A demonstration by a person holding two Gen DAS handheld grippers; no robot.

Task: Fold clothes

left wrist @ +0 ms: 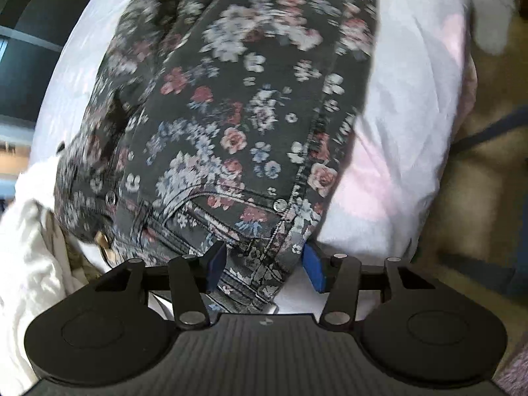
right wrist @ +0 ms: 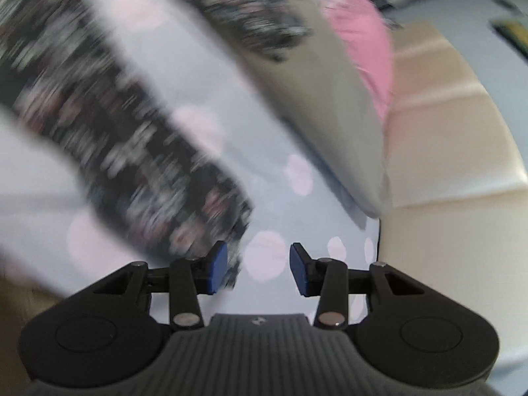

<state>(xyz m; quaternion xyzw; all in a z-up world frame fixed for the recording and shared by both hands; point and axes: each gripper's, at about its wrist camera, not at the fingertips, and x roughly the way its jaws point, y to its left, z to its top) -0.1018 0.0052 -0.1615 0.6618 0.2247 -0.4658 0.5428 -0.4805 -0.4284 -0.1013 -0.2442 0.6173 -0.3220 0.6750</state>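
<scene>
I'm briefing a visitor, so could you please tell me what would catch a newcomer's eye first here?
The dark flowered trousers fill the left wrist view, their waistband lying between the left gripper and its open jaws. They lie on a pale sheet with pink dots. A pink cloth sits at the far right.

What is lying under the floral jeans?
Under the floral jeans lies a white sheet with pale pink dots. Whatever is beneath the jeans' middle is covered and cannot be seen.
</scene>
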